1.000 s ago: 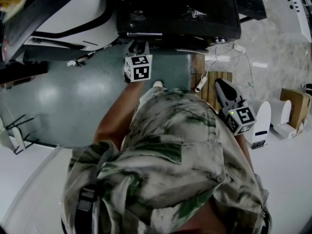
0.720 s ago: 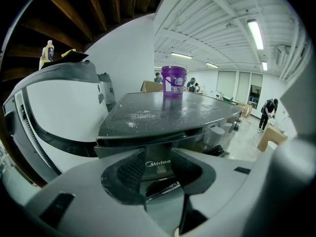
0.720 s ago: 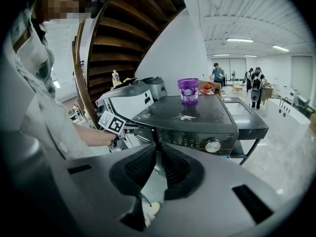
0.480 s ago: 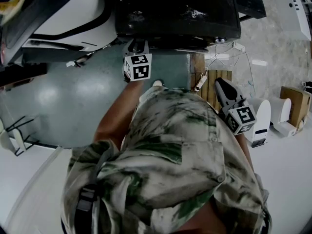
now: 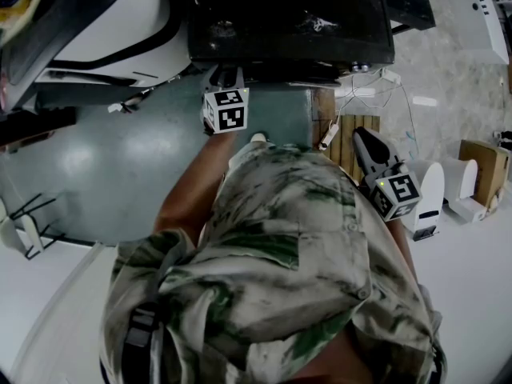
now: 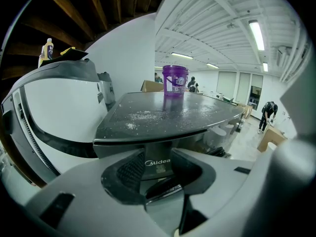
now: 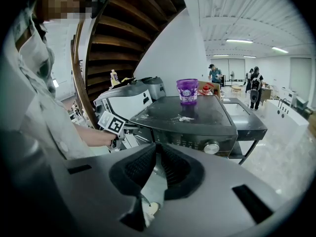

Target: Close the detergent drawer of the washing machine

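Observation:
The black washing machine [image 5: 292, 14] stands at the top of the head view, its dusty lid [image 6: 163, 115] spreading ahead in the left gripper view. My left gripper [image 6: 159, 169] is at the machine's front left corner. Its pads sit on both sides of the narrow detergent drawer front [image 6: 158, 161], which bears a Midea logo. The head view shows my left gripper [image 5: 226, 77] reaching under the lid's edge. My right gripper [image 5: 362, 138] hangs off to the right, away from the machine. Its jaws [image 7: 155, 164] are shut on nothing and point at the control panel knob [image 7: 211, 147].
A purple bucket [image 7: 187, 90] stands on the lid. A white appliance [image 5: 104, 22] is to the left. A wooden pallet [image 5: 352, 134], cables [image 5: 376, 94] and a cardboard box [image 5: 484, 170] are to the right. A wooden staircase [image 7: 128, 28] rises behind. People [image 7: 255, 85] stand far back.

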